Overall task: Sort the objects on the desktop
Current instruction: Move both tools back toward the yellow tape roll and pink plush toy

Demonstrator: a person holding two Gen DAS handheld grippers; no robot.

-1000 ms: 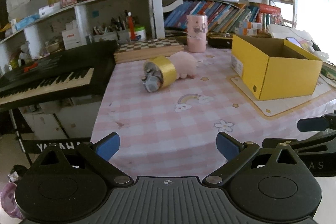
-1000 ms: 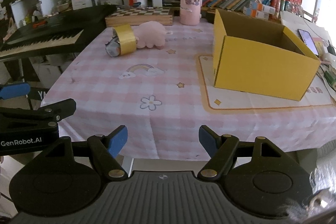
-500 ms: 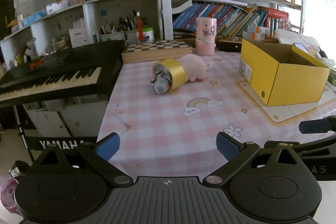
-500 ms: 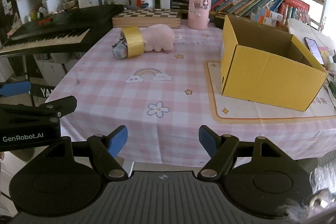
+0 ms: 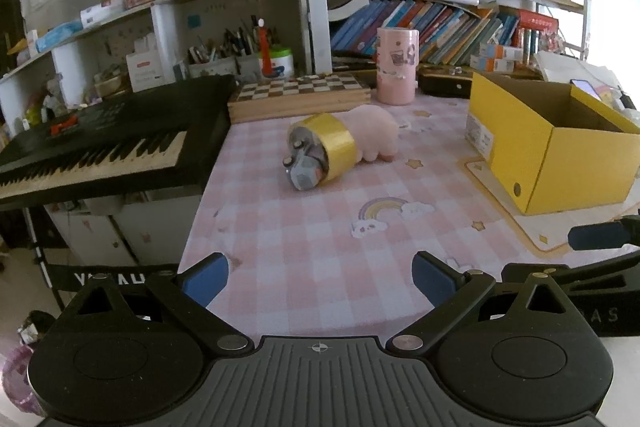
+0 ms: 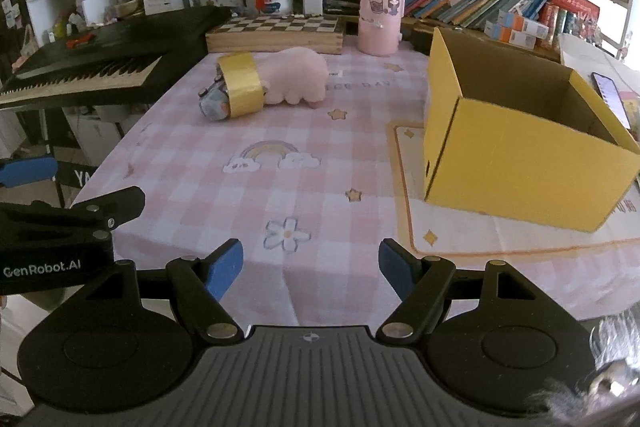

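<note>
When I look through the left camera, my left gripper (image 5: 320,277) is wide apart and holds nothing, low over the table's (image 5: 304,247) near edge. Far ahead lies a gold tape roll (image 5: 334,146) touching a pink plush (image 5: 374,135), with the yellow box (image 5: 560,151) to the right.

From the right camera, my right gripper (image 6: 310,267) is spread too, holding nothing. The roll (image 6: 242,89) lies left of the box (image 6: 520,155).

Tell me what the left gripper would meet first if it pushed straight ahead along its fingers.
Probably the yellow tape roll with the small grey toy against it. The open left gripper points over bare tablecloth toward them, though depth and height are uncertain.
</note>
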